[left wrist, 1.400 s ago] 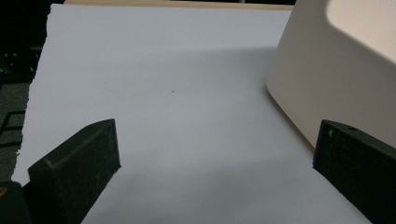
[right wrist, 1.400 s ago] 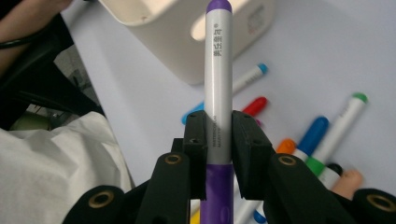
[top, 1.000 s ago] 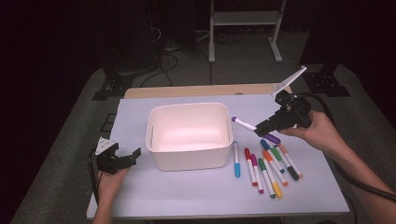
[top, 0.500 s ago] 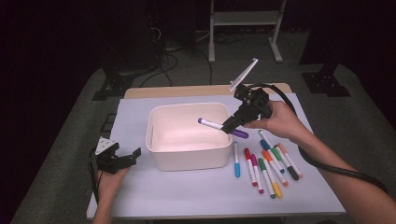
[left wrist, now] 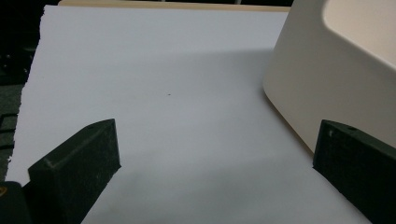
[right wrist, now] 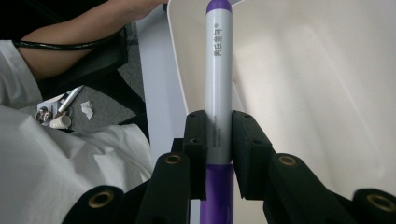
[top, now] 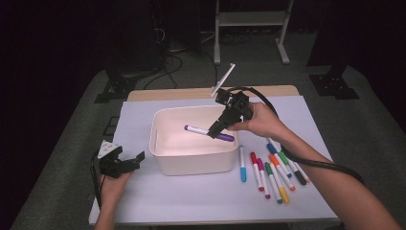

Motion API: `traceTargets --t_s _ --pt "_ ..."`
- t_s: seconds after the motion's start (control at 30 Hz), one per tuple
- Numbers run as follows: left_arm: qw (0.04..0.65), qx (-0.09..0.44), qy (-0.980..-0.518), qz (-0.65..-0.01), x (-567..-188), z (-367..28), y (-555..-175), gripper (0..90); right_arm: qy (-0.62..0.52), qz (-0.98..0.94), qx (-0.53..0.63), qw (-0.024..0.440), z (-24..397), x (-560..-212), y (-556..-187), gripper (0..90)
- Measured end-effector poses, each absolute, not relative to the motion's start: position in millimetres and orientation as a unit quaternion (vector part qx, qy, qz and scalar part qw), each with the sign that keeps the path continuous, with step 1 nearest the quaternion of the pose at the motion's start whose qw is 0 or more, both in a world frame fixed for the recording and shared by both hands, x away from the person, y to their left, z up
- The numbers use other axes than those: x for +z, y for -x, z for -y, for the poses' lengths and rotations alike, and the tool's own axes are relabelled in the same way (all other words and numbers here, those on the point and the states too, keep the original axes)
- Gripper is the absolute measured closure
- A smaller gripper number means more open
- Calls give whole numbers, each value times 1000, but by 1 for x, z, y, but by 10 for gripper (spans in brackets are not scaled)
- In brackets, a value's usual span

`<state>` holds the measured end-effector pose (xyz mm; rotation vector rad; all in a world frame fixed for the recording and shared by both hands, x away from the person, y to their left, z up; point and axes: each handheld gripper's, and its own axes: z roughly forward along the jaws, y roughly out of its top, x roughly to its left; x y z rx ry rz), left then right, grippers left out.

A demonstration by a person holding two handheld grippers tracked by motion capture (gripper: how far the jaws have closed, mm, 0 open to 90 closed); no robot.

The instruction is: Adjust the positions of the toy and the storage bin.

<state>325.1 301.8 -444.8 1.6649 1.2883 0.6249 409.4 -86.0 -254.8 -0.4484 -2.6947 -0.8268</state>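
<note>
A purple-and-white marker (top: 195,129) hangs level above the inside of the white bin (top: 191,164), and my right gripper (top: 214,131) is shut on its barrel. In the right gripper view the marker (right wrist: 218,70) runs straight up between the jaws of the right gripper (right wrist: 218,122), with the bin's inner wall (right wrist: 303,93) behind it. My left gripper (top: 125,162) rests on the table to the left of the bin, open and with nothing in it. From the left gripper view its wide jaws (left wrist: 217,154) frame bare white sheet, and the bin's outer wall (left wrist: 327,70) stands to the right.
Several coloured markers (top: 268,172) lie in a fan on the white sheet (top: 191,203) right of the bin. A wooden strip (top: 182,94) edges the table's far side. A metal stand (top: 249,19) and cables sit on the floor beyond.
My right gripper has carried the purple marker leftwards, from above the loose markers to over the bin. The left gripper has stayed put.
</note>
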Motion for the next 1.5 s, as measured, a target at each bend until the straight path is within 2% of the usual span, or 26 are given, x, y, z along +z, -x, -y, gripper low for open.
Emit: traceTargets --t_s 1.0,1.07,1.13,1.17,1.5 --pt "459 257 -670 -524 -445 -306 -324 0 133 952 -216 172 20 -311 -431 753" --pt "459 258 -670 -524 -444 -306 -324 0 131 953 -213 171 17 -314 -430 747" --pt "458 259 -670 -523 -444 -307 -324 0 135 953 -213 167 14 -315 -429 659" --pt "459 259 -669 -524 -444 -307 -324 0 134 955 -209 163 13 -316 -429 650" --pt "458 259 -670 -524 -445 -307 -324 0 139 953 -225 151 31 -303 -425 640"
